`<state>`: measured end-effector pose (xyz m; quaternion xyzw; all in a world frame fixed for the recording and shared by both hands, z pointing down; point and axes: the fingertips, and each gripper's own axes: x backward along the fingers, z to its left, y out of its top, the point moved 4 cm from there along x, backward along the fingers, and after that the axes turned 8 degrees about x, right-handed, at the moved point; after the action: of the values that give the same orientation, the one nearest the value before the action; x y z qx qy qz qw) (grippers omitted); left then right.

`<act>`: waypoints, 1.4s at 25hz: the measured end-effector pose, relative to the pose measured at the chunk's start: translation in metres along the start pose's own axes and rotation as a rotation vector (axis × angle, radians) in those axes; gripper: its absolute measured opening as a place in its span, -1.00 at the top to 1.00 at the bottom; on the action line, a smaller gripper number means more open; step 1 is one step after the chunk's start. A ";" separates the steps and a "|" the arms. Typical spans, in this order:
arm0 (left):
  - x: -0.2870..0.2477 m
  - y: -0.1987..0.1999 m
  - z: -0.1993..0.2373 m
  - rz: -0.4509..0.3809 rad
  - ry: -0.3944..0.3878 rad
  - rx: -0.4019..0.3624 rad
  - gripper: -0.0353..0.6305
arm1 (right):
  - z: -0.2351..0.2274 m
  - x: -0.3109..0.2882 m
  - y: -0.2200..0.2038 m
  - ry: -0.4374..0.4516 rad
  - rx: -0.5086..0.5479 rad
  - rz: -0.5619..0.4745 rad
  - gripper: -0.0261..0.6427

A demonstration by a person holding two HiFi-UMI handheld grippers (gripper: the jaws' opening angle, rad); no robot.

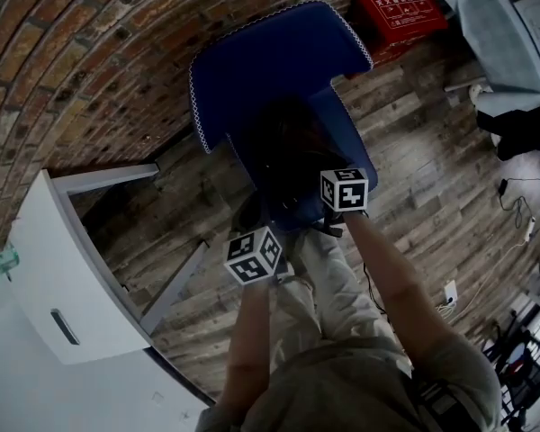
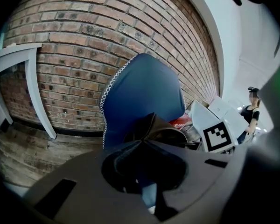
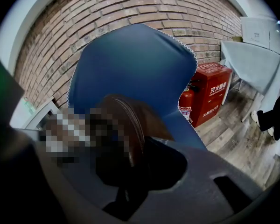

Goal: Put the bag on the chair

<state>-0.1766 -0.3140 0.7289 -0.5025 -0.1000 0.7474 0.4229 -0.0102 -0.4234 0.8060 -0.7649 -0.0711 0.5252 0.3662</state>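
We hold the dark brown bag point(image 1: 288, 156) with both tongs. The left tongs point(image 2: 143, 146) pinch a fold of the bag tight. The right tongs point(image 3: 133, 157) squeeze its brown edge. The bag is low over the seat of the blue chair point(image 1: 279, 61), just in front of the chair's back. We cannot tell if it sits on the seat. The chair stands by a brick wall point(image 1: 72, 61), with a red box point(image 1: 400, 12) near it
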 end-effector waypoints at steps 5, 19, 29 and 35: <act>0.006 0.004 -0.003 -0.010 -0.008 0.001 0.89 | 0.009 0.010 0.018 0.025 0.038 -0.064 0.44; 0.059 0.022 -0.026 -0.045 -0.049 -0.023 0.89 | 0.034 0.085 0.046 -0.013 0.046 -0.166 0.47; 0.122 0.018 -0.040 -0.047 -0.079 -0.039 0.89 | 0.076 0.179 0.040 -0.028 0.081 -0.237 0.67; 0.160 0.010 -0.052 -0.045 -0.110 -0.048 0.89 | 0.090 0.235 0.032 -0.053 0.085 -0.273 0.83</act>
<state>-0.1608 -0.2168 0.5918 -0.4684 -0.1520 0.7616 0.4213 0.0073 -0.2866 0.5929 -0.7177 -0.1619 0.4932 0.4642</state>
